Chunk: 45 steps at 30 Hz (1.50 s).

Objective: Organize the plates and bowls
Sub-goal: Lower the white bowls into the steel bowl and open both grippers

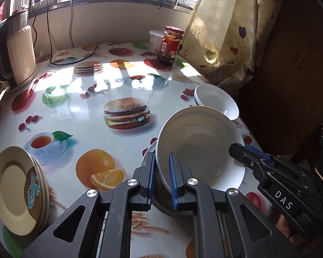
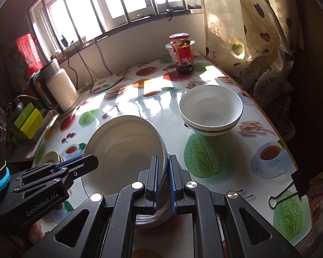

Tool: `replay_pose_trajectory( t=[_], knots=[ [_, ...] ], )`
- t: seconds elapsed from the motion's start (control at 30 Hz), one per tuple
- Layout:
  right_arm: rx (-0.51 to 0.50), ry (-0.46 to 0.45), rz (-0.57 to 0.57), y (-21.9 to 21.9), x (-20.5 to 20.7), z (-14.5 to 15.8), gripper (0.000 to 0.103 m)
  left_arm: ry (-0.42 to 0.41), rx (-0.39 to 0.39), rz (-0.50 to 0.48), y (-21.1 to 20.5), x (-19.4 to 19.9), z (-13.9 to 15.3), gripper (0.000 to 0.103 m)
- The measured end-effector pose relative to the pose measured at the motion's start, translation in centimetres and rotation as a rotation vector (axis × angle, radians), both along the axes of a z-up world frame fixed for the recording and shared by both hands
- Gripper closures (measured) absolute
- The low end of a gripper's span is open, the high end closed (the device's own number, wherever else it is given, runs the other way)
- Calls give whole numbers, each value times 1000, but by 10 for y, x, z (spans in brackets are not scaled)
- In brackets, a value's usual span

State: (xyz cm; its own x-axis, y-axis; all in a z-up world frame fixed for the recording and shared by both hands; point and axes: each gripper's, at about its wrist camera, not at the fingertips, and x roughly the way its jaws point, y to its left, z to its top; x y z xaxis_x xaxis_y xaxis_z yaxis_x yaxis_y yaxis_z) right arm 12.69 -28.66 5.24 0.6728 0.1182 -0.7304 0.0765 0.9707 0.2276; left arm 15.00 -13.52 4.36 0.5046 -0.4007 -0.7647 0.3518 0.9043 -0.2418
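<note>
Both views: large white bowl (image 1: 196,150) tilted above a metal bowl (image 1: 161,202) on the bench (image 1: 75,111), gripped at opposite rims. Left gripper (image 1: 163,172) fingers clamped on the near-left rim; right gripper (image 2: 162,176) fingers clamped on the opposite rim, also seen in the left view as a dark arm at the right. Second white bowl (image 2: 211,109) with a dark band upright behind, apart from the tilted one. Left view only: stack of cream plates (image 1: 19,189) at the bench's near-left edge. Right view only: binder clip (image 2: 290,189) on the bench's right edge, yellow-green boxes (image 2: 29,120) beside the kettle (image 2: 56,88). Jar (image 1: 171,43) at the far end in both.
</note>
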Motion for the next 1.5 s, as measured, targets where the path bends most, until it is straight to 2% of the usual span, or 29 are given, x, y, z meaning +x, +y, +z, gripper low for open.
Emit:
replay_pose_trajectory(
  t=[0.53,1.5],
  knots=[
    [7,50,4,3,-6,-18,92,33,22,10,2,-6,-13,89],
    [22,50,7,5,-5,-26,91,42,37,16,0,-5,-17,89]
  ],
)
